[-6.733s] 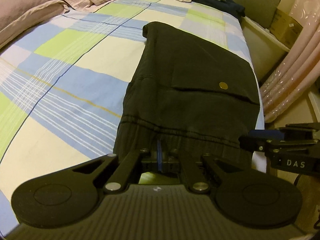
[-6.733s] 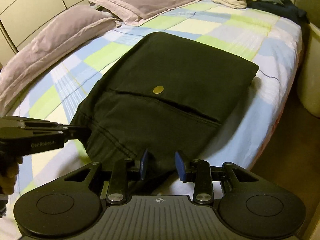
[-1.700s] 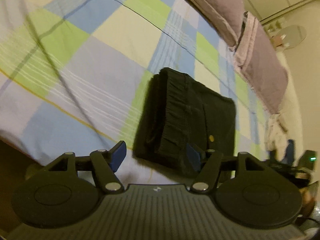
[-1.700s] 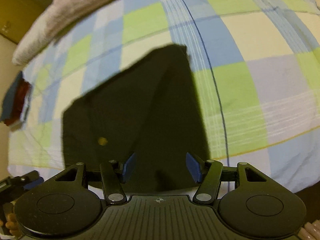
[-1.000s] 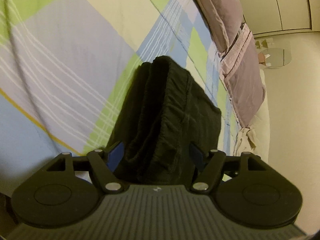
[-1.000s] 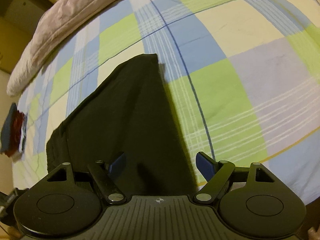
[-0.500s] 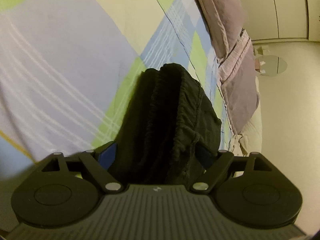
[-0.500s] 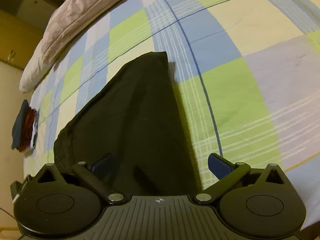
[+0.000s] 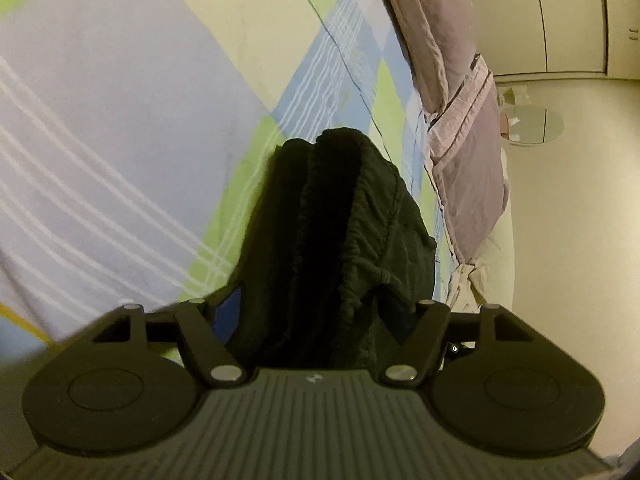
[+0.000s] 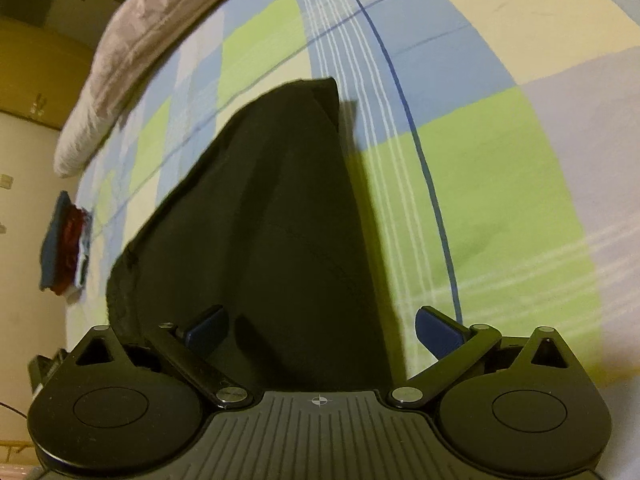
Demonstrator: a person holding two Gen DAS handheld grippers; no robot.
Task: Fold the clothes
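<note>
Both claws have closed in on the folded black cloth trousers [image 9: 340,232] on the checked bedsheet [image 9: 120,120] near the bed's edge. The left claw [image 9: 316,308] and right claw [image 10: 320,330] each straddle one end, fingers apart, likely to lift the bundle without unfolding it.

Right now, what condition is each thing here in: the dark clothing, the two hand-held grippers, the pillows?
Dark garment: folded into a thick bundle, lying on the checked bedsheet.
Left hand-held gripper: open, straddling the bundle's end.
Right hand-held gripper: wide open, over the garment.
Pillows: lying at the bed's edge.

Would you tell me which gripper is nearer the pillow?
Left. The left gripper straddles the folded trousers beside the pillow; the right gripper faces it from farther off.
</note>
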